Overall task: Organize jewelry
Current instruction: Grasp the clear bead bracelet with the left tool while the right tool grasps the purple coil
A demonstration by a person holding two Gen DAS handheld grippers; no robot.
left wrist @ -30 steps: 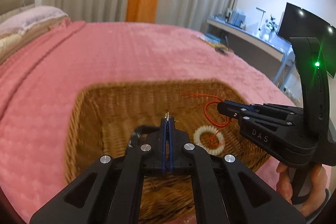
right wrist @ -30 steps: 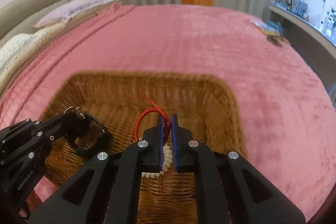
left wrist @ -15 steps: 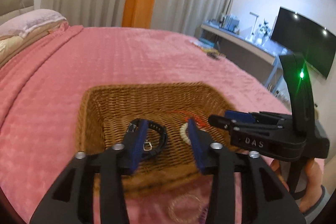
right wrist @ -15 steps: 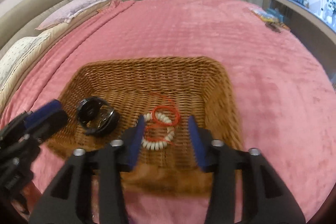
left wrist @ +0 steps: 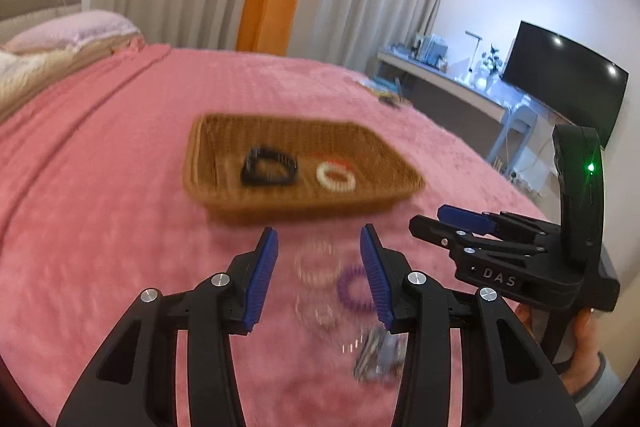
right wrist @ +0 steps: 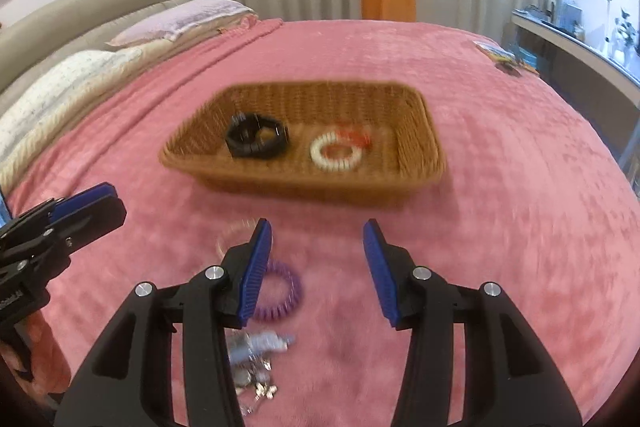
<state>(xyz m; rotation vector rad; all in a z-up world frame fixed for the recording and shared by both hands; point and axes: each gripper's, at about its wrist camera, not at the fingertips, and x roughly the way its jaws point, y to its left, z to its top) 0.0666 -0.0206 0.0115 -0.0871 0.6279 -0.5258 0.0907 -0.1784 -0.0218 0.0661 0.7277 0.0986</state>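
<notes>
On the pink bed, both grippers have pulled back from the basket point(right wrist: 420, 163) with jaws released and empty. Left gripper point(left wrist: 318, 267) hovers over a clear bracelet point(left wrist: 316, 263); right gripper point(right wrist: 318, 259) hangs beside a purple coil point(right wrist: 286, 291) and a silver heap point(right wrist: 256, 367). A watch point(right wrist: 256, 137) and white bracelet point(right wrist: 336, 157) now lie in the basket, so two pieces look sorted; the loose ones come next.

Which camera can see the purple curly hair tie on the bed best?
The right wrist view: the purple spiral hair tie shows most of its ring on the pink blanket. The left wrist view blurs it behind a fingertip.
</notes>
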